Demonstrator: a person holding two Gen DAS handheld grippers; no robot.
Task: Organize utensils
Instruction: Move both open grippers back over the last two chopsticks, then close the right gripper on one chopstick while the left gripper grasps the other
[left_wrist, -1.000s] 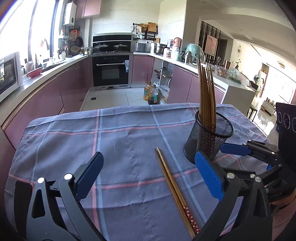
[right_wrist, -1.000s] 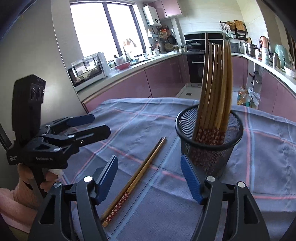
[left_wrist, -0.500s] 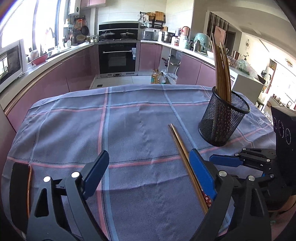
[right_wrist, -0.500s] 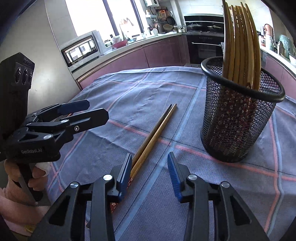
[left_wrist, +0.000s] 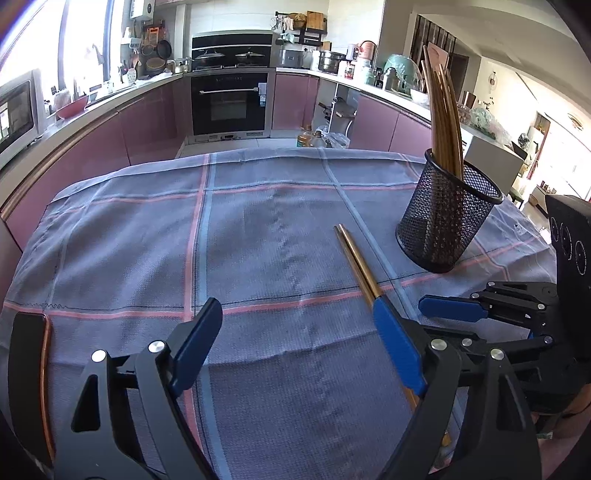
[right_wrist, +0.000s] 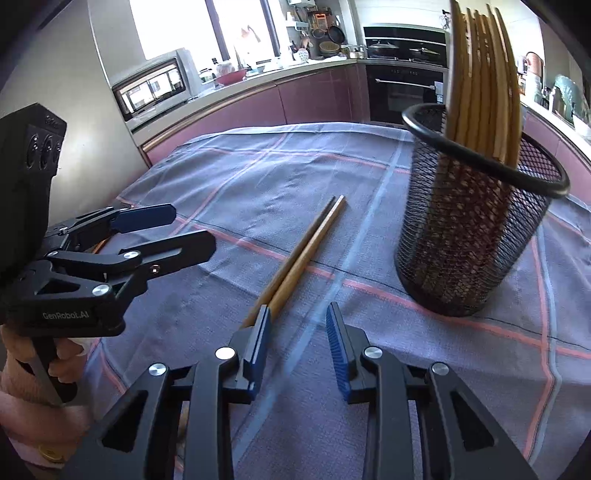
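1. A blue-grey tablecloth (left_wrist: 258, 236) with pink and pale-blue grid lines covered the table, its far edge facing the kitchen floor.
2. A pair of loose chopsticks (left_wrist: 356, 260) lay side by side on the cloth, tips pointing away from the cameras, near the black mesh holder (left_wrist: 445, 218).
3. The holder stood upright on the cloth and held a bundle of chopsticks (left_wrist: 445, 110) leaning together.
4. The left gripper (left_wrist: 299, 347) hovered low over the cloth with its fingers wide apart, holding nothing; the loose pair passed under its right finger.
5. The right gripper (right_wrist: 297, 347) had its fingers moderately apart and empty; the loose pair ran beneath its left finger.
6. Behind the table stood mauve cabinets, a built-in oven (left_wrist: 229, 101), a microwave (right_wrist: 153, 86) and a bright window (right_wrist: 184, 26).
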